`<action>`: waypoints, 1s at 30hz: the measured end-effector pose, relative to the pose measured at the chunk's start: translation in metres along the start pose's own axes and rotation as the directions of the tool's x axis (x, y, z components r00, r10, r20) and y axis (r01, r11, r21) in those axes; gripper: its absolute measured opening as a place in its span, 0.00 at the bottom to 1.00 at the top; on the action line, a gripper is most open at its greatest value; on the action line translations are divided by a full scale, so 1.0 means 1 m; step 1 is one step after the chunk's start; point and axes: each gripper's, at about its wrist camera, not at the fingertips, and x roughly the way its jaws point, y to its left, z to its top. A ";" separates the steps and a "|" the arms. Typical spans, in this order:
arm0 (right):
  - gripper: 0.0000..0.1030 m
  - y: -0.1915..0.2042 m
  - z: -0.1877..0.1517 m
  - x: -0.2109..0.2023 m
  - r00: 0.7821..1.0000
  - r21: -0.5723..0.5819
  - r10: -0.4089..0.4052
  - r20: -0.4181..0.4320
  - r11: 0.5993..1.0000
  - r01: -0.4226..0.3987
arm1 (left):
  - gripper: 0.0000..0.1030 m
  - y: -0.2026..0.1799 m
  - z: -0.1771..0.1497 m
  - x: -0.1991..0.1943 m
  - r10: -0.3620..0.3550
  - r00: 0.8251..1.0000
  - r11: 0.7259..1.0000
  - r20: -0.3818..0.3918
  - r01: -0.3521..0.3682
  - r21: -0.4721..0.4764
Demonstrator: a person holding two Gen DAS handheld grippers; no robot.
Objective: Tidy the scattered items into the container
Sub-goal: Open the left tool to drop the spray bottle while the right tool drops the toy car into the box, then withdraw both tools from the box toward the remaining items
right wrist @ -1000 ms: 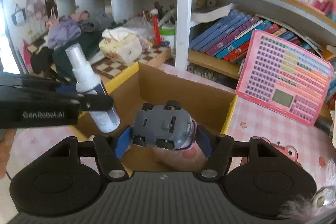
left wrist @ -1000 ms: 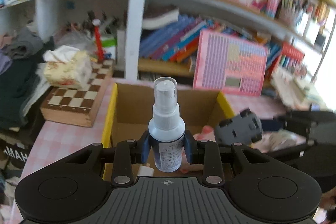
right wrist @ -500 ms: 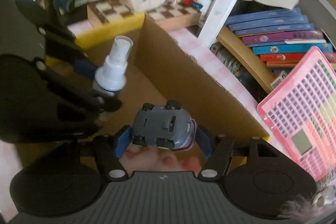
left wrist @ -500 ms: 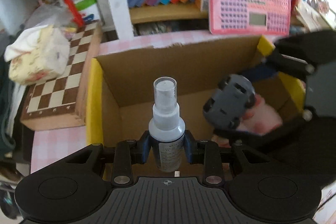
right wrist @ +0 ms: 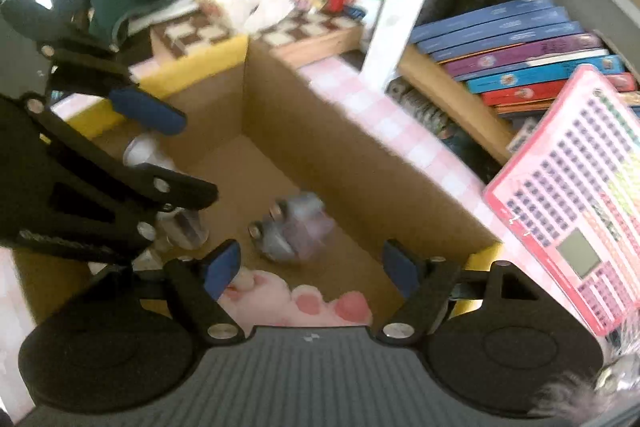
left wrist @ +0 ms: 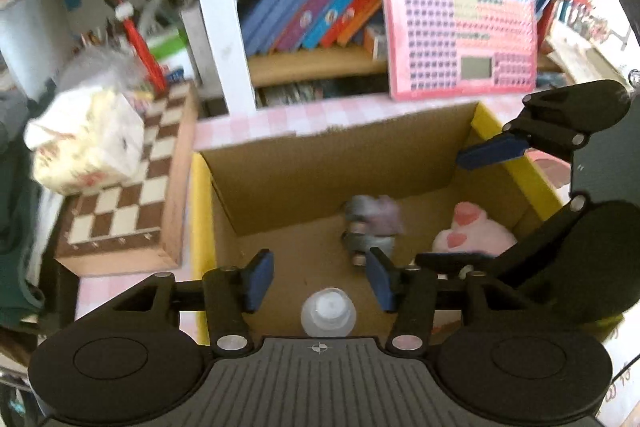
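The cardboard box [left wrist: 328,167] with yellow flaps stands open below both grippers; it also shows in the right wrist view [right wrist: 320,131]. My left gripper [left wrist: 316,277] is open above the box, with the white spray bottle [left wrist: 328,311] loose below it, cap toward me. My right gripper [right wrist: 310,267] is open and empty. The grey toy car [right wrist: 292,227] lies blurred on the box floor, also in the left wrist view [left wrist: 372,223]. A pink plush paw [left wrist: 472,235] lies in the box; it shows in the right wrist view too [right wrist: 304,303].
A chessboard [left wrist: 128,195] with a tissue pack [left wrist: 84,143] lies left of the box. A pink toy keyboard [left wrist: 460,31] leans on the bookshelf behind. Books [right wrist: 520,47] fill the shelf. A white shelf post [left wrist: 216,11] stands behind the box.
Both grippers opened over the box. The spray bottle dropped out of the left one and the toy car fell from the right one onto the box floor.
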 end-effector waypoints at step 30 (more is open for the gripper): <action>0.71 0.101 -0.113 -0.176 0.986 0.377 -0.117 0.123 0.924 0.063 | 0.80 -0.028 -0.145 -0.175 -0.008 0.976 0.997 0.218 0.024 -0.075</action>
